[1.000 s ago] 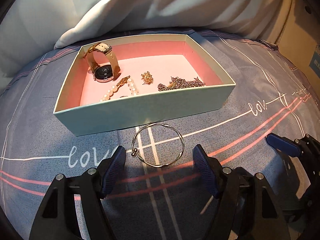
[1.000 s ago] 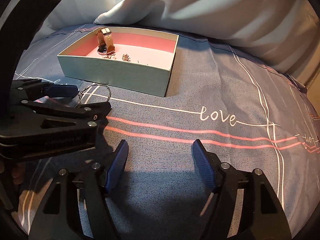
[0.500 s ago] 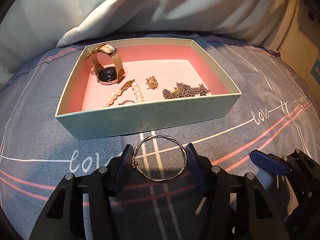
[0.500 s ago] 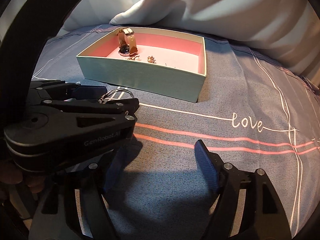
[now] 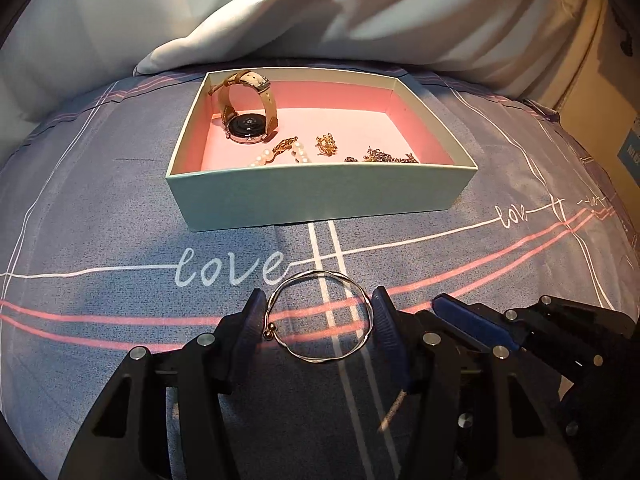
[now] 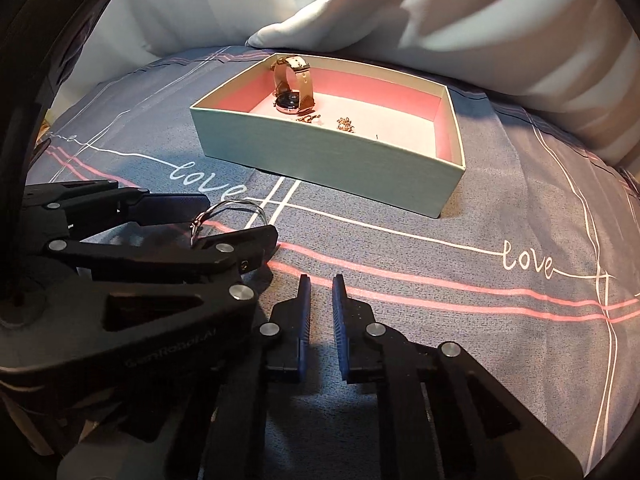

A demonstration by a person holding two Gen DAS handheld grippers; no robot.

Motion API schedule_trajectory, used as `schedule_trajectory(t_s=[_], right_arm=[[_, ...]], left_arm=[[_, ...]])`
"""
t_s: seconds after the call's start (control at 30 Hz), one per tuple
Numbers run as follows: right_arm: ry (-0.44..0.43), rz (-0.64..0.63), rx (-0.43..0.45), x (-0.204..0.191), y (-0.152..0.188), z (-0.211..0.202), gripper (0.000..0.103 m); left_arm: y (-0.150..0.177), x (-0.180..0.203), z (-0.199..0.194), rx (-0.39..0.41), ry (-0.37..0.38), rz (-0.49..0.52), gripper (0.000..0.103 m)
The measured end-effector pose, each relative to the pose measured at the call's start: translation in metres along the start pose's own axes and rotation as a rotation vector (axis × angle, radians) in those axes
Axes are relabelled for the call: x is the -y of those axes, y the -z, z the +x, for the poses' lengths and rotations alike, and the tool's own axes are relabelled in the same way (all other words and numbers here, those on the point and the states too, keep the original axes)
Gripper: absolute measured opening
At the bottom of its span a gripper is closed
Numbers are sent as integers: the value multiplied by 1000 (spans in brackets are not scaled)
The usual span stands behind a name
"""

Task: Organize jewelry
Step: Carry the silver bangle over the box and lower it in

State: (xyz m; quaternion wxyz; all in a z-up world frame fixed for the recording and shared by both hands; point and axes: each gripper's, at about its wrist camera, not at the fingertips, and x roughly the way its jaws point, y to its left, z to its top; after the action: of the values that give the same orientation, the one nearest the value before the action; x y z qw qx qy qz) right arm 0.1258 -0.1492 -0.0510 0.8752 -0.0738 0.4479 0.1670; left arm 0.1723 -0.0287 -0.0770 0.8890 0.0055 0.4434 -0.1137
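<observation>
Item: thin silver bangle [image 5: 320,317], pinched across its width by your left gripper [image 5: 319,325], above the bedsheet [image 5: 120,208], short of the box [image 5: 320,200]. Box holds watch [image 5: 248,108], pearl strand [image 5: 280,154], chain [image 5: 384,157].

Right gripper [image 6: 319,300]: fingers narrow, holding nothing.

Risks: bangle is springy wire; squeeze harder and it may pop free or warp. Carry it low and you clip the box's near wall.
</observation>
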Motion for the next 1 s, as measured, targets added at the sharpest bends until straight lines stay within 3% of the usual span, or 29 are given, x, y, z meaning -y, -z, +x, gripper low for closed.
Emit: schedule_trajectory(t_s=[0.87, 1.0], right_arm=[[-8, 11, -3, -1, 2, -5, 11], [5, 13, 37, 4, -11, -14, 11]], left_arm=[[2, -1, -9, 8, 2, -11, 54], [-10, 0, -21, 53, -1, 1, 54]])
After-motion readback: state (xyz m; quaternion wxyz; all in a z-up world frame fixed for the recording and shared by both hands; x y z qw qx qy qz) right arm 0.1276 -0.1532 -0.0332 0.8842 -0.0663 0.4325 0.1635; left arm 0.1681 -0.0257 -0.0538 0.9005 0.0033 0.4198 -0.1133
